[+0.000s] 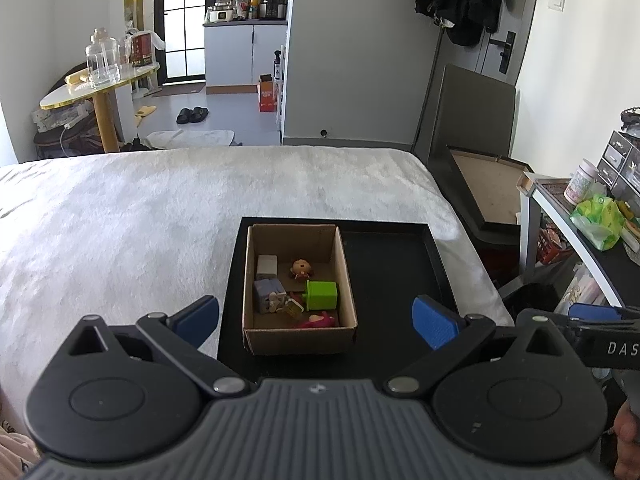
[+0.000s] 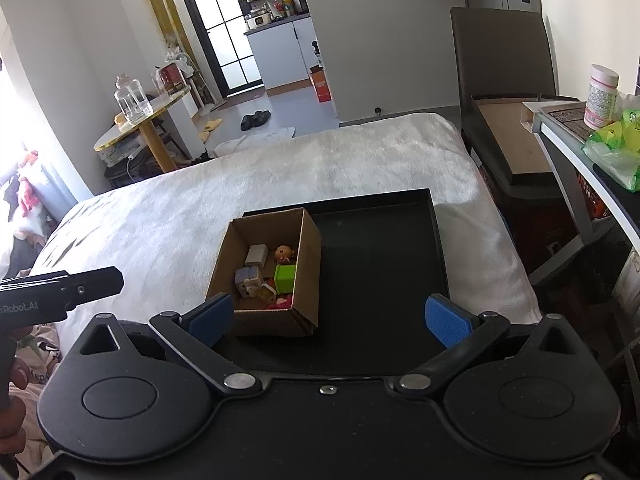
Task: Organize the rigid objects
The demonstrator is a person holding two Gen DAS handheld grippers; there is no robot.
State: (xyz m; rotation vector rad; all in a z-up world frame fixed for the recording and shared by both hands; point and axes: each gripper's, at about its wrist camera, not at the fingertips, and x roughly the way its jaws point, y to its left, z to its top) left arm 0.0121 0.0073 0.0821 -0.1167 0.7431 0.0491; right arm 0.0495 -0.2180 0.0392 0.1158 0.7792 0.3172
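An open cardboard box (image 1: pixel 344 276) (image 2: pixel 308 264) stands on the left part of a black tray (image 1: pixel 392 264) (image 2: pixel 380 264) on the bed. In it lie a green block (image 1: pixel 321 295) (image 2: pixel 285 278), a white block (image 1: pixel 267 266) (image 2: pixel 256 255), a purple-grey cube (image 1: pixel 269 295) (image 2: pixel 248 281), a small doll figure (image 1: pixel 301 269) (image 2: pixel 284 255), a yellow piece (image 1: pixel 294 310) and a pink toy (image 1: pixel 318 320). My left gripper (image 1: pixel 316 322) is open and empty, just before the box. My right gripper (image 2: pixel 330 318) is open and empty, near the tray's front.
The tray lies on a white fluffy bed cover (image 1: pixel 140 208) (image 2: pixel 200 200). A desk with a green bag (image 1: pixel 598 220) (image 2: pixel 616 148) and a jar (image 2: pixel 600 96) stands at the right. A dark chair with a board (image 2: pixel 508 92) is beyond the bed's right corner.
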